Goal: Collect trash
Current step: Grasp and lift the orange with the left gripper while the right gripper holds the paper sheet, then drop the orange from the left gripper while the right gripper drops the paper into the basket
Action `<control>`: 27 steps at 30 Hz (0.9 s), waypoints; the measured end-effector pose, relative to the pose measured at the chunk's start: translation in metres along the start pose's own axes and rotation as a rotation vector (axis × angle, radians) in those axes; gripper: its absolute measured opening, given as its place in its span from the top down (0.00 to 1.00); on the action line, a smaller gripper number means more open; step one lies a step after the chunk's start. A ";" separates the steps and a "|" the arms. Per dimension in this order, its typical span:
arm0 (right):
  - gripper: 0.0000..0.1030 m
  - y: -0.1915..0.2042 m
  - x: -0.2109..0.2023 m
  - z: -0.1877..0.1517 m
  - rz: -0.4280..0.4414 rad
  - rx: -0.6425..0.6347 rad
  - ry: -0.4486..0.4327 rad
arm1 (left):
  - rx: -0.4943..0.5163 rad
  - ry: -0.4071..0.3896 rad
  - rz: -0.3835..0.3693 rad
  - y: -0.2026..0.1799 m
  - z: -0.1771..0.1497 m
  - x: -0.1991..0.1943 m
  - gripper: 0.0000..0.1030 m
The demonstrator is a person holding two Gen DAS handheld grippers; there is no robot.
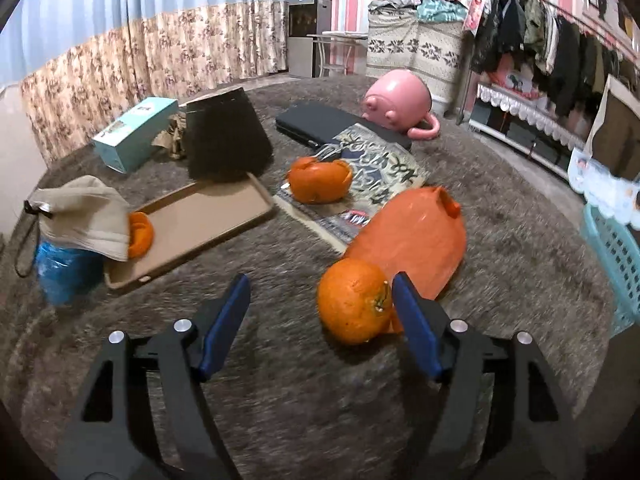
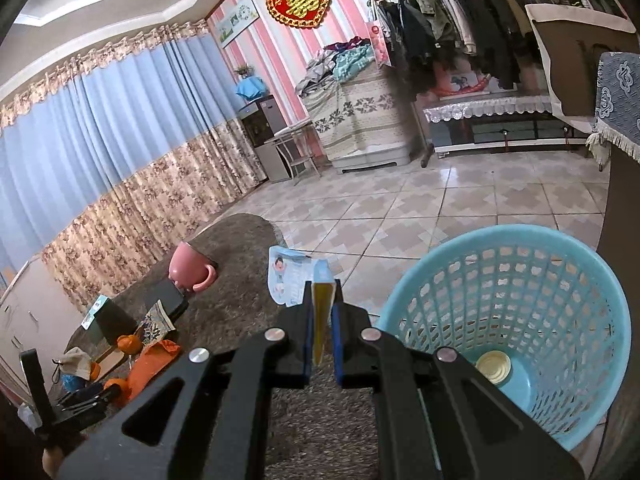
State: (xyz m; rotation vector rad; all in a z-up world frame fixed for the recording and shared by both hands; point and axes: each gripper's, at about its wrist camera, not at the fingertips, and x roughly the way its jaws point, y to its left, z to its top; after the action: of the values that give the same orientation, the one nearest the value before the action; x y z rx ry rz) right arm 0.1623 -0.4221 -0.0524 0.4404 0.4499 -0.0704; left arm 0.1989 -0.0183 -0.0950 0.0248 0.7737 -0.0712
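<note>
The left gripper point(image 1: 320, 320) was seen with its jaws spread wide and nothing pressed between the blue pads point(image 1: 224, 320). An orange peel point(image 1: 354, 300), round and nearly whole with the stem end turned toward the right-hand pad, lay on the brown rug point(image 1: 280, 400) inside the gap but well off centre: it sat just beside, perhaps touching, the right-hand pad, while a broad stretch of bare rug was left between it and the left-hand pad. No long axis was offered by so round a shape, so the closing line mattered less than the sideways offset; it was judged that the gripper would have to be shifted toward the right of the view, or the peel would be pushed rather than pinched. An orange plastic bag point(image 1: 416, 240) lay directly behind the peel and touching it, and could be caught along with it.

Farther out, a second peel point(image 1: 320, 180) rested on a printed packet point(image 1: 372, 184), and a third point(image 1: 140, 234) was tucked half under a beige cloth point(image 1: 80, 212) at the edge of a cardboard tray point(image 1: 200, 216).

The right gripper point(image 2: 322, 320) was closed tight on a thin yellow-edged wrapper point(image 2: 320, 300), held upright between the pads. The blue basket point(image 2: 520, 320), with a pale lid point(image 2: 494, 366) already in its bottom, stood just to the right of that gripper; of the two hands it was clearly the nearer to the basket, while the left was the nearer to the peels.
</note>
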 end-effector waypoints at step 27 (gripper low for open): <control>0.92 0.002 -0.009 0.004 -0.053 -0.021 -0.029 | -0.020 -0.210 -0.119 -0.040 0.103 -0.039 0.70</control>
State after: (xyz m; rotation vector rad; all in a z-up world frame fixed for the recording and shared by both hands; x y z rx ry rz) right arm 0.1557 -0.4225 -0.0449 0.4067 0.4339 -0.1234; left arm 0.2400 -0.0609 0.0056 -0.0468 0.5653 -0.1766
